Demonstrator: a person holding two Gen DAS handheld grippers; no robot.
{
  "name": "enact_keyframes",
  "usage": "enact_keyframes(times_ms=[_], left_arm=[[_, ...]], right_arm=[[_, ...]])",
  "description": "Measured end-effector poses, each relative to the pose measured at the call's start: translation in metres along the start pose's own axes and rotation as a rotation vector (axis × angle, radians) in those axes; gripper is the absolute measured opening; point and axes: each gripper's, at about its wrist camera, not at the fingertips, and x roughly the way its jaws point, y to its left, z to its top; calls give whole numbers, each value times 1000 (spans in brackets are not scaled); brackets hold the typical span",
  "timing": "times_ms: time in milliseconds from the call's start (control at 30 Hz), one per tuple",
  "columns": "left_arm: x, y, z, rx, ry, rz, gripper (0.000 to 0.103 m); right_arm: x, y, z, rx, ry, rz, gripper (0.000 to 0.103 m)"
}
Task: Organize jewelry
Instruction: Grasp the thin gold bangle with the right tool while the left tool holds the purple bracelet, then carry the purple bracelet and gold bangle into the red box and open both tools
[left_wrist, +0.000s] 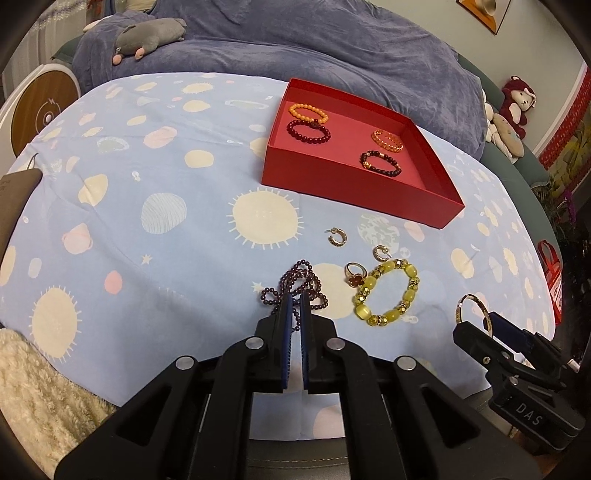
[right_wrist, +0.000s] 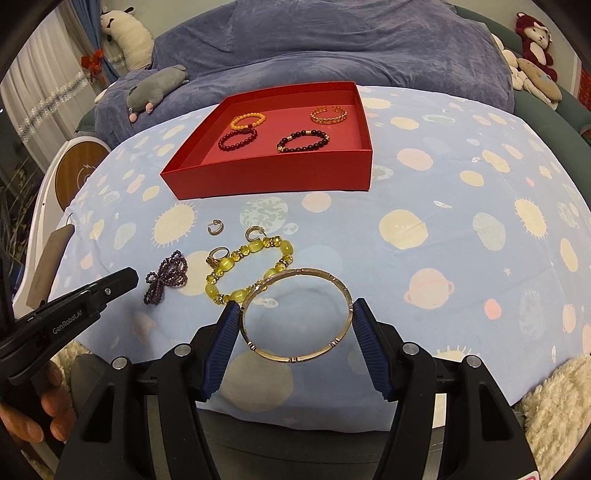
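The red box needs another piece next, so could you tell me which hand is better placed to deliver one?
Probably the right: the right gripper holds the gold bangle clear across its width. The left gripper pinches the purple bead strand, part of which still trails on the cloth, short of the red box.

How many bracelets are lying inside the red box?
4. In the open red cardboard box: an orange beaded bracelet at far left, a dark red beaded one touching it, a gold cuff bracelet far right, a dark bead bracelet before it.

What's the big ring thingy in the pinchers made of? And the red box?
The bangle looks like polished gold-toned metal: thin, rigid, shiny, with small grooved bands. The red box looks like matte cardboard: flat thin walls, sharp folded corners, no shine.
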Motion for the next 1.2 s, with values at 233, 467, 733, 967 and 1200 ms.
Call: enact_keyframes(times_ms=[233,467,733,967,1200], left_arm=[[21,1,-2,23,46,22,38],[34,-4,-6,61,62,37,23],[28,-5,-8,66,54,26,10],[8,-9,0,47,19,-7,10],[-13,-18,19,37,-22,-41,10]], right_arm=[[1,-2,-1,6,4,2,60],[4,0,-1,2,15,0,60],[5,3,0,-7,17,4,60],[-2,5,6,-5,-2,16,60],[-12,6,21,-2,-39,31,60]])
